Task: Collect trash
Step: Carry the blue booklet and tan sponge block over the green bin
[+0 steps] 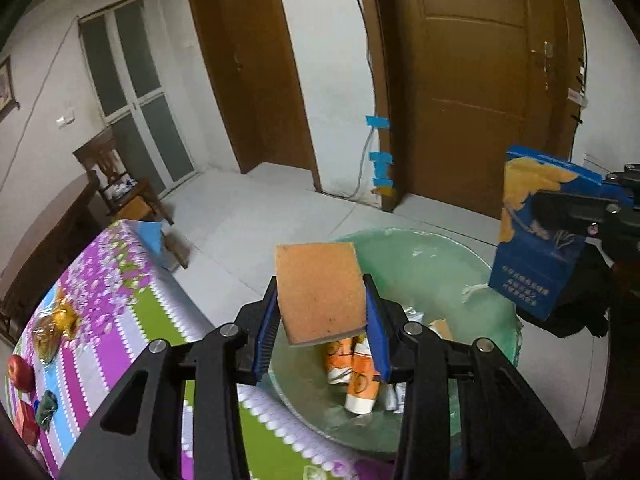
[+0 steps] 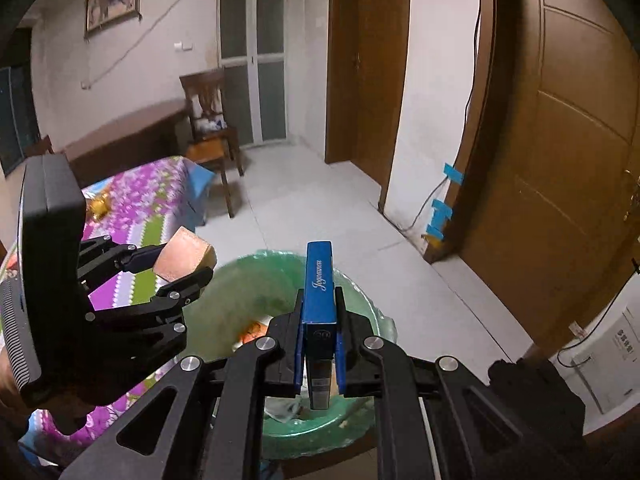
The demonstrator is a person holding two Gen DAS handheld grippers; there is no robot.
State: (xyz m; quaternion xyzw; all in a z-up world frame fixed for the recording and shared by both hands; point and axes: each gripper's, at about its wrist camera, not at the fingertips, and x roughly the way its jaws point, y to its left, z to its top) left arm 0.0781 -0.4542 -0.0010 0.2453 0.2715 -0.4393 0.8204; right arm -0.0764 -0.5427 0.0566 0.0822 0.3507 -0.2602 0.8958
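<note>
The left gripper (image 1: 322,312) clamps an orange sponge (image 1: 320,292) and the right gripper (image 2: 319,340) pinches a slim blue box (image 2: 319,280), both above a green-lined trash bin (image 1: 432,264) beside the floral tablecloth (image 1: 120,280); 2 orange tubes (image 1: 352,372) lie inside.

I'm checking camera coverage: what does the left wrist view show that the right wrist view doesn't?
Only the left wrist view shows the red apple on the tablecloth and the blue box's broad printed face. Only the right wrist view shows the framed picture and a white carton. Both show the orange sponge in the left hand-held gripper and the green-lined bin.
</note>
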